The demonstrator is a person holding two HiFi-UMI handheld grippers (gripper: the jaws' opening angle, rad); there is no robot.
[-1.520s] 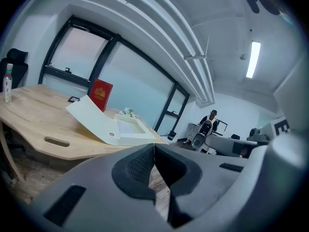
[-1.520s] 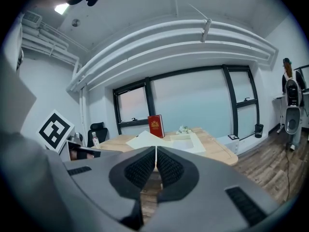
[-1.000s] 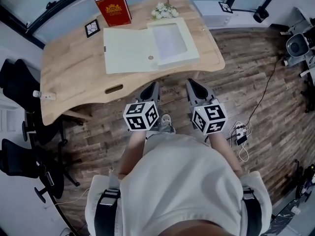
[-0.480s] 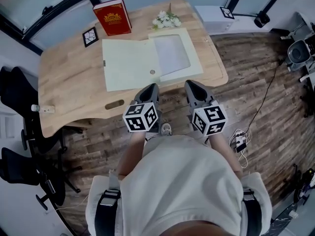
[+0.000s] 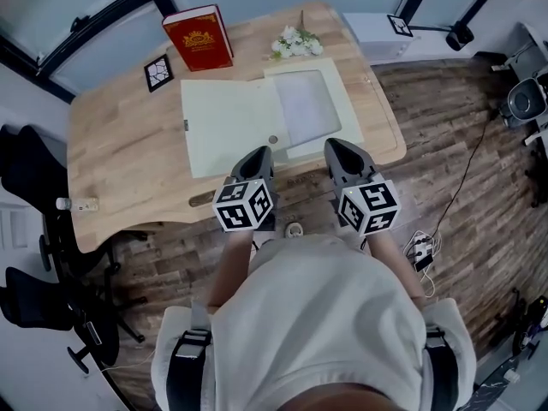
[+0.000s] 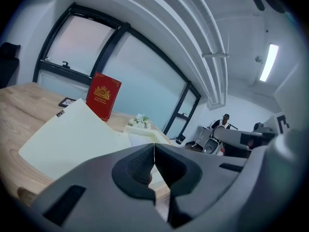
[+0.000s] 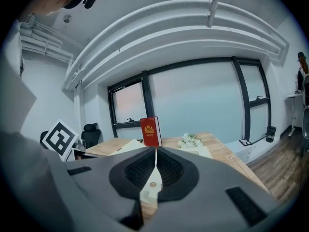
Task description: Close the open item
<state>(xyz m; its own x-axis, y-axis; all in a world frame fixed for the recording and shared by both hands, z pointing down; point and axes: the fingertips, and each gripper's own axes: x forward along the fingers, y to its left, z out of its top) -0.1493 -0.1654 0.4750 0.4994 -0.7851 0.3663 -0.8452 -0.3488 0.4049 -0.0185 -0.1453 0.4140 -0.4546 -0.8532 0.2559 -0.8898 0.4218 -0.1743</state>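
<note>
On the desk [image 5: 120,165]: one open box [image 5: 240,122], one red book [image 5: 198,38], one posy [image 5: 297,42].

Office room, wooden surfaces.
Light wooden worktop [image 5: 120,144] on dark plank floor [image 5: 462,135]; black chairs [image 5: 30,157] at its left; black-framed windows [image 6: 135,76] behind; ceiling strip light [image 6: 268,62] lit; white walls [image 7: 91,100].

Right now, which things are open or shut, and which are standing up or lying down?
Folder: open, lying flat.
Red book: shut, standing upright.
Left gripper: shut, holding nothing.
Right gripper: shut, holding nothing.
</note>
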